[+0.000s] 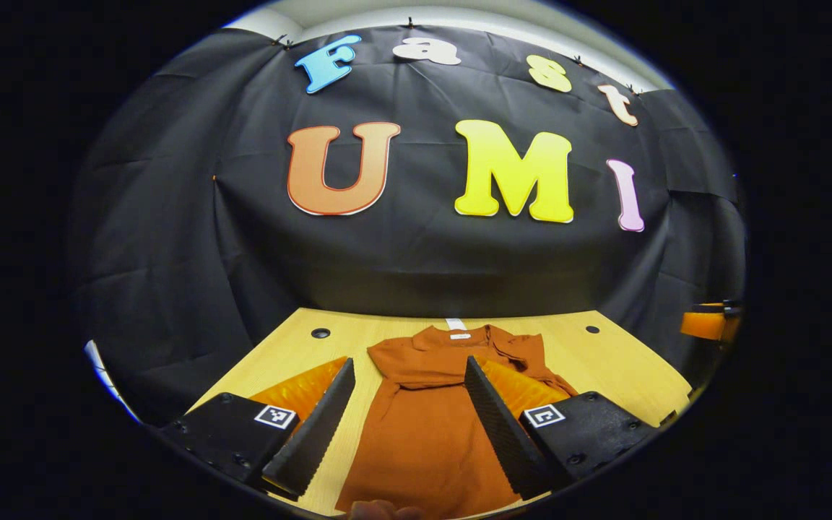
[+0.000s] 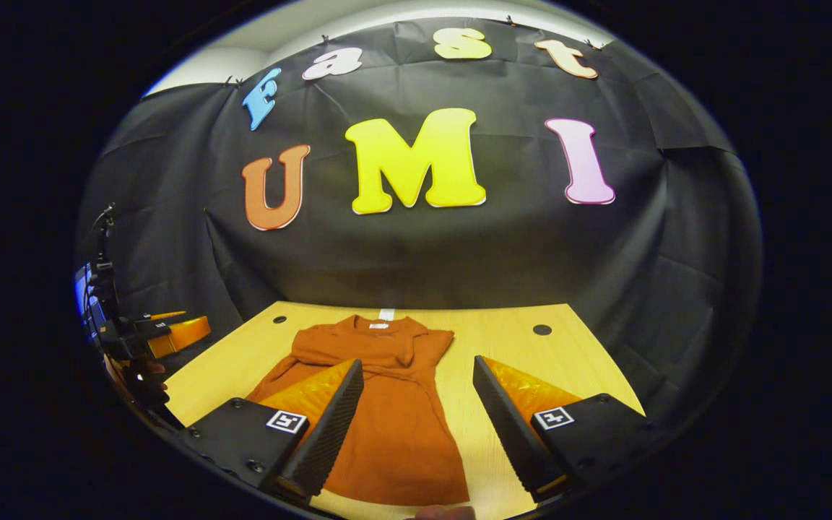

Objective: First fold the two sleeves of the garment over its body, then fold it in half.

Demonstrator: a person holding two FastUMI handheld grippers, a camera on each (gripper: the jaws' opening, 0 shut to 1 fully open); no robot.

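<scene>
The garment (image 1: 423, 433) is soft matt cloth with a plain weave, lightly creased near the collar. The bench (image 2: 503, 339) looks like pale wood laminate, smooth with a faint sheen. Each tool (image 1: 410, 422) (image 2: 416, 426) has ridged inner faces, possibly rubber; the housings seem matt plastic

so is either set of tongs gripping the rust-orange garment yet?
No: the left tongs and right tongs are open above the rust-orange garment lying on the wooden table.

Each gripper (image 1: 409, 419) (image 2: 416, 426) has black bodies with screws and square markers.
</scene>
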